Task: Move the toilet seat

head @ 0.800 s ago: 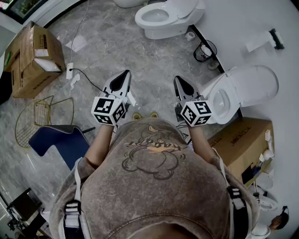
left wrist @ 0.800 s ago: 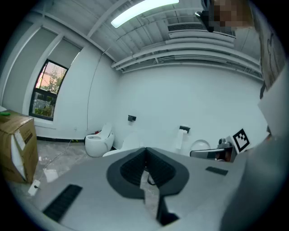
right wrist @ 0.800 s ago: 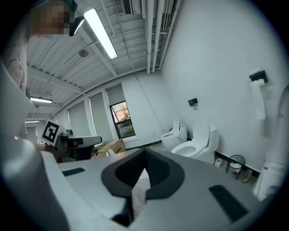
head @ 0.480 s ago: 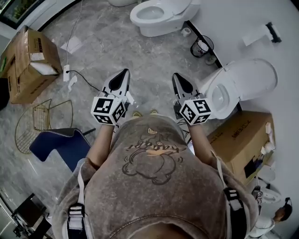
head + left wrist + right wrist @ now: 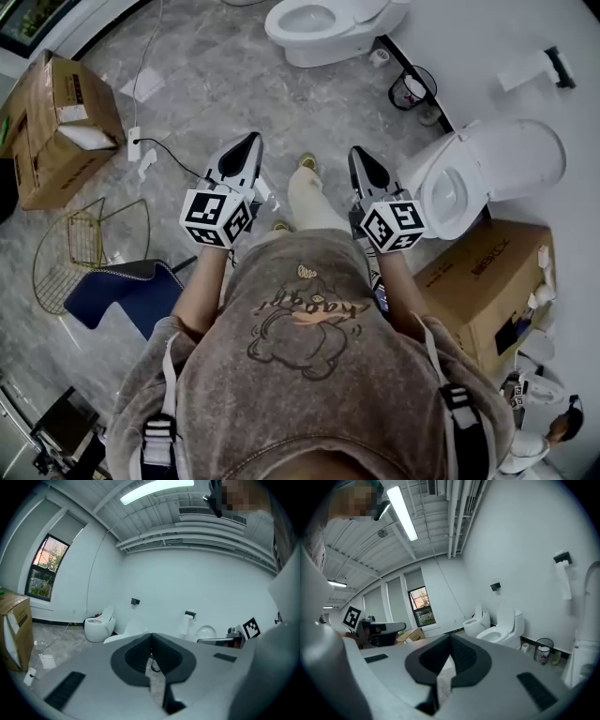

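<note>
1. Head view: the left gripper and right gripper are held at centre frame over the grey floor. The toilet seat stands raised at the right edge, near the right gripper but apart from it.
2. Left gripper view: fingers clenched together, nothing between them.
3. Right gripper view: fingers clenched together, empty.

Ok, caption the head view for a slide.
Person with one leg forward on grey stone floor, left tongs and right tongs shut and empty, white open-lidded toilet at right.
</note>
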A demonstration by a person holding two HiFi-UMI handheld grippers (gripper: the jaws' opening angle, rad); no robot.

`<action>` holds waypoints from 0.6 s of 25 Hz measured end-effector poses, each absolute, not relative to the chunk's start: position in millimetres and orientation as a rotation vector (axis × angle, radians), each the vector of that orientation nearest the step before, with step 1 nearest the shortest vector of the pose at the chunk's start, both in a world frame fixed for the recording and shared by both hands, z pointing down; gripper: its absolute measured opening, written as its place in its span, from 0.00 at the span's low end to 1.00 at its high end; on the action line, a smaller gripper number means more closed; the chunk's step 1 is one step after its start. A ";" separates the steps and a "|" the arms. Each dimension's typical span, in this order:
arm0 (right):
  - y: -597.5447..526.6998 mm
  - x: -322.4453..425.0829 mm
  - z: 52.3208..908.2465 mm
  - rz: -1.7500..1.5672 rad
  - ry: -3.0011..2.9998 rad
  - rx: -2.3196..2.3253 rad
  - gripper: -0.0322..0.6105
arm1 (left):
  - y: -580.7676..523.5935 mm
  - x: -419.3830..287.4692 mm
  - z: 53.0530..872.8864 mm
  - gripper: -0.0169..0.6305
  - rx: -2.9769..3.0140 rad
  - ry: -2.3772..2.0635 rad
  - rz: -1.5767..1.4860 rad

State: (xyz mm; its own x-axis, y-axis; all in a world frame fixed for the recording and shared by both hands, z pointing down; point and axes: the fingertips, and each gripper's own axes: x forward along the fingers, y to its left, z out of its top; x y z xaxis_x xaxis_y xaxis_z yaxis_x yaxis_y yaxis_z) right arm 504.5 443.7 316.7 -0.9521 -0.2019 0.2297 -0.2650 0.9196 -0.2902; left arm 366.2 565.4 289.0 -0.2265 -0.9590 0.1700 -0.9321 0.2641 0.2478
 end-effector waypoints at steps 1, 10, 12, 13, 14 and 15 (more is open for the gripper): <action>442.0 498.5 318.1 0.484 -2.887 0.353 0.05 | 563.3 361.9 289.8 0.04 1.746 -2.252 -0.136; 411.2 449.0 335.3 0.497 -2.872 0.336 0.05 | 527.3 317.0 301.7 0.04 1.750 -2.257 -0.126; 401.1 435.6 338.4 0.502 -2.868 0.329 0.05 | 516.6 302.5 303.7 0.04 1.743 -2.260 -0.137; 396.1 428.6 339.6 0.504 -2.865 0.325 0.05 | 511.6 295.3 304.6 0.04 1.738 -2.261 -0.141; 391.0 421.4 340.8 0.506 -2.861 0.320 0.05 | 506.5 288.2 305.4 0.04 1.733 -2.262 -0.144; 385.6 414.0 341.7 0.508 -2.857 0.317 0.05 | 501.3 280.9 305.9 0.04 1.729 -2.262 -0.146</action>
